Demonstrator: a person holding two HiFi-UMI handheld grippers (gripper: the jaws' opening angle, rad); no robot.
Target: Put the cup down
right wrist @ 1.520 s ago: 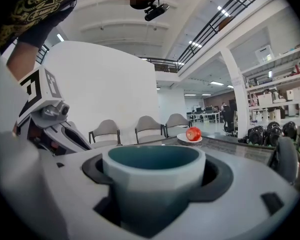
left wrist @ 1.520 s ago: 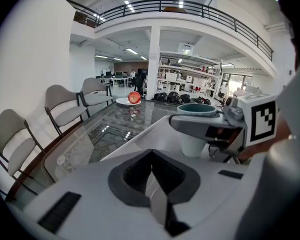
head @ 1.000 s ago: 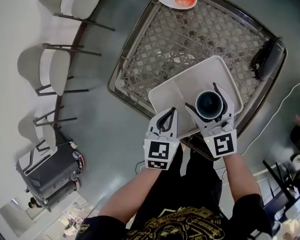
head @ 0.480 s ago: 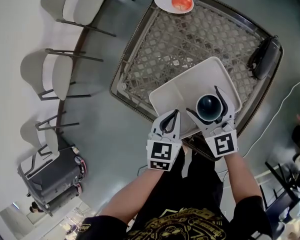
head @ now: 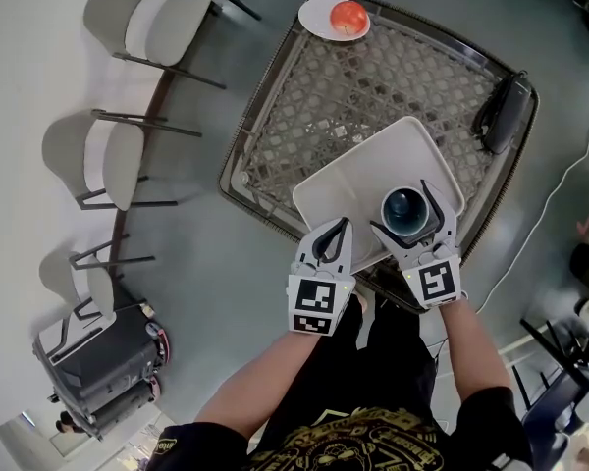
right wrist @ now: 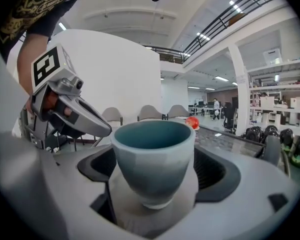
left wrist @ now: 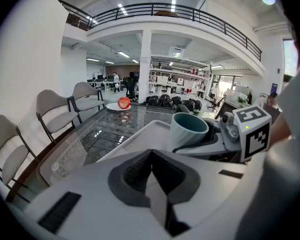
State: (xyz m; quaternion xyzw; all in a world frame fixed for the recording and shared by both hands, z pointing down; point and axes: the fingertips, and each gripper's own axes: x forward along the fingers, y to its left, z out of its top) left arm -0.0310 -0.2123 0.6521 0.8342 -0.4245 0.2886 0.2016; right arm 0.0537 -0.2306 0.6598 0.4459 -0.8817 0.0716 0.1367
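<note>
Your right gripper [head: 401, 209] has its jaws spread wide, pads clear of the cup [right wrist: 154, 156], which stands upright between them toward 4 o'clock on the tray [head: 353, 180]. The put-down looks done. You only need to back off toward 6 o'clock without clipping it.

Tray edge partly covered; one item unidentified.
The tray's [head: 373, 180] near edge is hidden under the left gripper [head: 342, 226] and right gripper [head: 401, 204]; the dark object [head: 501, 116] on the desk [head: 373, 77] is too small to be named.
</note>
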